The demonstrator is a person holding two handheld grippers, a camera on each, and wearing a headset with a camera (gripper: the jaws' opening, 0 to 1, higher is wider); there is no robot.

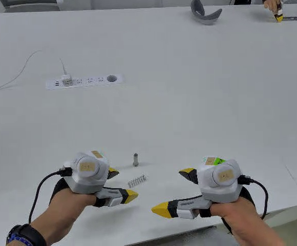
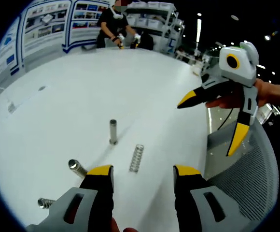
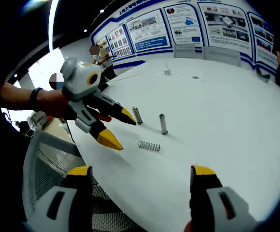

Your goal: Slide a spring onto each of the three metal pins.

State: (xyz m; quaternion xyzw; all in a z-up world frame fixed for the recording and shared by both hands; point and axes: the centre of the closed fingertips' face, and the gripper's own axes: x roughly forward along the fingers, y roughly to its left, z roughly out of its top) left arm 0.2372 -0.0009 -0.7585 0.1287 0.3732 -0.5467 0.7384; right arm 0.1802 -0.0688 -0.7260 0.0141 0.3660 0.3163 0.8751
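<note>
While the left hand-held gripper [image 1: 122,183] and the right hand-held gripper [image 1: 174,190] hung empty with jaws spread, the loose spring [image 1: 137,180] lay flat on the bench [image 1: 189,102] near the upright metal pin [image 1: 135,159], looking light, squashy and apt to roll, so best pinched gently across its middle coils.

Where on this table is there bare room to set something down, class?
Bare: the wide middle of the table, between the power strip and the upright pin, and the right side. Crowded: the near edge, where pin, loose spring, left gripper and right gripper sit close together.
</note>
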